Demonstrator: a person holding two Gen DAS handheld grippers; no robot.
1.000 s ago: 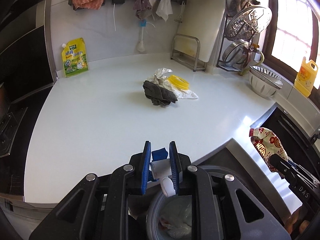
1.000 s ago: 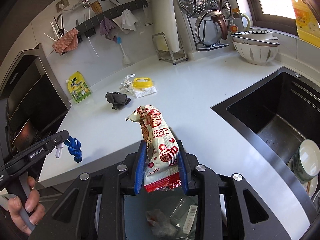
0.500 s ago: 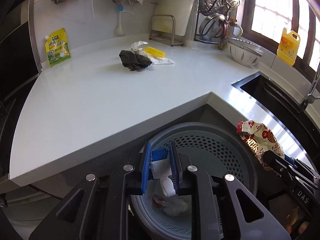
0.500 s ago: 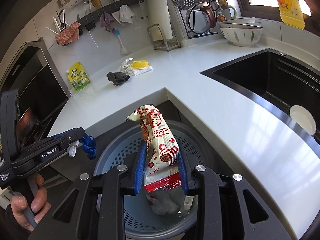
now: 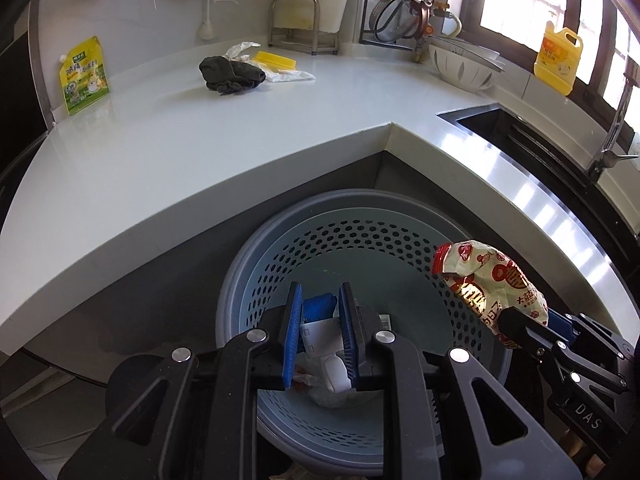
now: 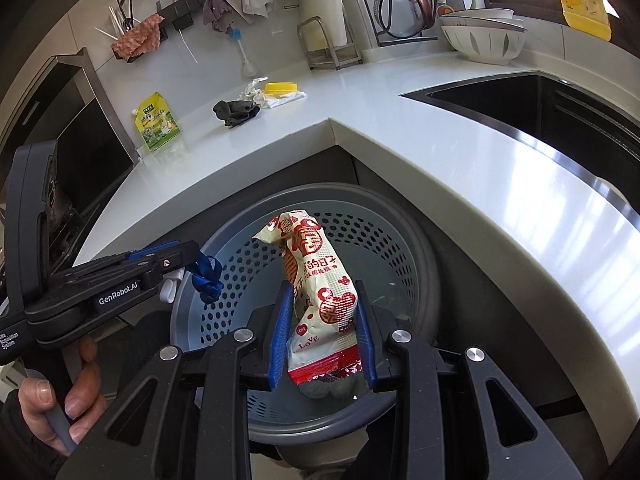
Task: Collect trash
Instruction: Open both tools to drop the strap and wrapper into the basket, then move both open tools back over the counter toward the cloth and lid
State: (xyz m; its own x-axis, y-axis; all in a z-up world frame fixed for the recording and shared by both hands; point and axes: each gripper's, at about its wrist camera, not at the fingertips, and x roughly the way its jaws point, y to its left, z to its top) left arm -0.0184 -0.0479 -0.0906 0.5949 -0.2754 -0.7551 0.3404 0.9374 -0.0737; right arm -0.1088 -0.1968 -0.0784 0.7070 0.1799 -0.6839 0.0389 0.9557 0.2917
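Red-and-cream plastic makes up the snack packet point(image 6: 320, 280) in the right gripper point(image 6: 322, 344), whose blue pads press on its lower half from both sides; the packet stands upright, crumpled at the top, with a red crimped seam at the bottom. It carries red round emblems, Chinese characters and the word "LOVE" on a small heart near the bottom. It hangs directly above the grey-blue perforated bin point(image 6: 400, 240) that sits under the inner corner of the white countertop point(image 6: 460, 152).

The left gripper point(image 5: 320, 336) hangs over the same bin point(image 5: 360, 248), its jaws narrowed onto a blue crumpled scrap point(image 5: 319, 306) with a white tag and a small white plastic piece below it. In the right wrist view the scrap point(image 6: 207, 280) dangles from the fingertips, and the gripper body reads "GenRobot.AI"; a hand point(image 6: 52, 404) grips its handle. The right gripper's body shows "DAS" in the left wrist view.

Crumpled white and pale rubbish lies at the bin's bottom. On the counter remain a dark rag point(image 5: 230, 74), a yellow lid point(image 5: 276, 60) on white wrapping, and a yellow-green pouch point(image 5: 84, 76) with Chinese print. A yellow bottle point(image 5: 556, 60) stands at the window.
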